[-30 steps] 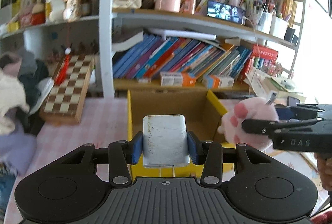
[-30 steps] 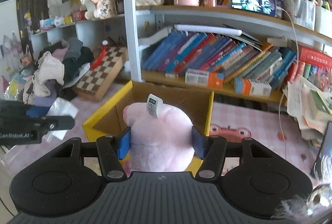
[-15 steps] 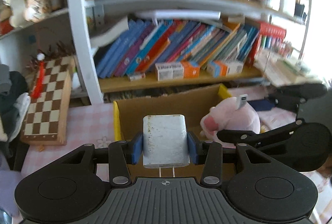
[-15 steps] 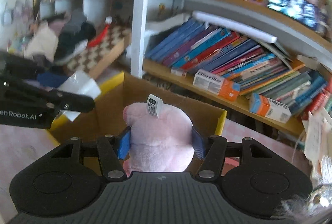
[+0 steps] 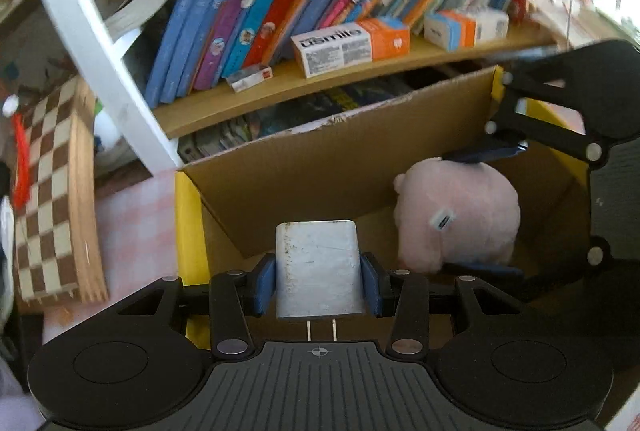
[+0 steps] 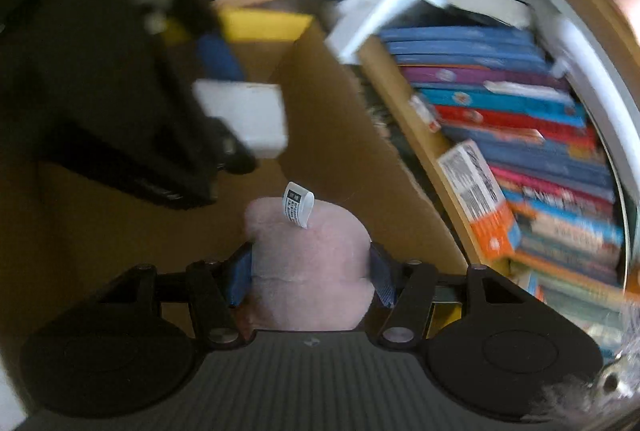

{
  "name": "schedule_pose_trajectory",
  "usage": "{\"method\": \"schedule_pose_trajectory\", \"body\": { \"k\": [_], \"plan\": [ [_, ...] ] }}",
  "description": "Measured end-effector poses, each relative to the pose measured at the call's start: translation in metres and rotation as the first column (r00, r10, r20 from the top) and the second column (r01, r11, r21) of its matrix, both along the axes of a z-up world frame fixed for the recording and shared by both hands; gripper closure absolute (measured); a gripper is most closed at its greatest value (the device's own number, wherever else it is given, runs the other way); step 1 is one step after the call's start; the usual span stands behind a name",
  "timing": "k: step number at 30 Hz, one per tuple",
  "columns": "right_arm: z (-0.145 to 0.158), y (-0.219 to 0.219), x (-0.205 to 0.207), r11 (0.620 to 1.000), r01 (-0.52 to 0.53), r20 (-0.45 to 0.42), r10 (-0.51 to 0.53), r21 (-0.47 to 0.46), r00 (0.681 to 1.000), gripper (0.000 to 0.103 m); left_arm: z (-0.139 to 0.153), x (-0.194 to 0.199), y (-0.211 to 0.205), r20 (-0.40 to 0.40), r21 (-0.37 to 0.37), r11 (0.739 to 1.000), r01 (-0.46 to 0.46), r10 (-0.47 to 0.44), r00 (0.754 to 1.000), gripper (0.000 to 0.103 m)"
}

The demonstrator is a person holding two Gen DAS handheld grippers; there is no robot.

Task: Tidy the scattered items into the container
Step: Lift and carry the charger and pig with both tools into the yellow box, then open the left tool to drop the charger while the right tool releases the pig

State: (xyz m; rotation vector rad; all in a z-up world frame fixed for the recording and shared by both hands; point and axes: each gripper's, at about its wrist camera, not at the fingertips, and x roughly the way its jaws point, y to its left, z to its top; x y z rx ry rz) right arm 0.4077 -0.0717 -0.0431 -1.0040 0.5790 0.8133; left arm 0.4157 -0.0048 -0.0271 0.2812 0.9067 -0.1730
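cardboard box (image 5: 336,151): open-topped, yellow rim, on a pink checked cloth in front of a bookshelf (image 5: 280,79).
left gripper (image 5: 319,281): blue pads clamped on a white charger (image 5: 318,267), prongs toward the camera, held over the near part of the box.
right gripper (image 6: 310,273): clenched on a pink plush toy (image 6: 308,271) with a white tag (image 6: 298,205), held inside the box by its right side.
chessboard (image 5: 48,191): leaning, left of the box.

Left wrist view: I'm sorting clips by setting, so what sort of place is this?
Probably a home study or child's room: a bookshelf crammed with colourful books, a chessboard leaning beside it, a pink plush.
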Motion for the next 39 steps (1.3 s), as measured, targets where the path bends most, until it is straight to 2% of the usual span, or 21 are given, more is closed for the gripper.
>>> {"method": "schedule_pose_trajectory", "body": {
  "k": [3, 9, 12, 18, 23, 28, 29, 31, 35, 39],
  "plan": [
    [-0.006, 0.005, 0.002, 0.998, -0.04, 0.019, 0.041, -0.048, 0.999, 0.045, 0.0, 0.005, 0.001, -0.016, 0.018, 1.0, 0.006, -0.005, 1.0, 0.061],
    [-0.009, 0.01, 0.006, 0.994, -0.075, 0.014, 0.076, -0.073, 0.997, 0.041, -0.006, 0.008, -0.006, -0.032, 0.082, 0.996, 0.022, -0.02, 0.999, 0.061],
    [-0.009, 0.011, 0.005, 0.994, -0.077, 0.018, 0.078, -0.074, 0.997, 0.04, -0.008, 0.01, -0.008, -0.038, 0.098, 0.995, 0.024, -0.021, 0.999, 0.057],
    [-0.01, 0.006, 0.004, 0.994, -0.066, -0.006, 0.065, -0.082, 0.998, 0.029, -0.012, 0.004, -0.016, -0.037, 0.153, 0.987, 0.045, -0.04, 0.999, 0.053],
    [-0.01, 0.003, 0.0, 0.995, -0.055, -0.031, 0.053, -0.08, 0.998, 0.029, -0.012, -0.003, -0.018, -0.042, 0.149, 0.988, 0.05, -0.045, 0.998, 0.052],
    [-0.009, 0.0, -0.007, 0.996, -0.062, -0.024, 0.06, -0.063, 0.998, 0.024, -0.011, -0.007, -0.019, -0.048, 0.128, 0.99, 0.062, -0.056, 0.997, 0.045],
    [-0.008, 0.0, -0.007, 0.997, -0.055, -0.014, 0.054, -0.053, 0.998, 0.023, -0.009, -0.007, -0.018, -0.034, 0.126, 0.991, 0.049, -0.045, 0.998, 0.043],
    [-0.005, -0.002, -0.009, 0.999, -0.044, 0.008, 0.044, -0.029, 0.999, 0.018, -0.005, -0.009, -0.016, 0.001, 0.118, 0.993, 0.022, -0.022, 1.0, 0.03],
    [0.011, -0.009, -0.015, 0.998, -0.041, 0.039, 0.039, 0.047, 0.998, 0.014, 0.008, -0.021, -0.016, 0.064, 0.108, 0.993, 0.037, -0.044, 0.997, 0.022],
    [0.028, -0.015, -0.026, 0.995, -0.051, 0.071, 0.044, 0.091, 0.997, 0.012, 0.026, -0.034, -0.018, 0.128, 0.114, 0.992, 0.053, -0.068, 0.989, 0.019]
  ]
}}
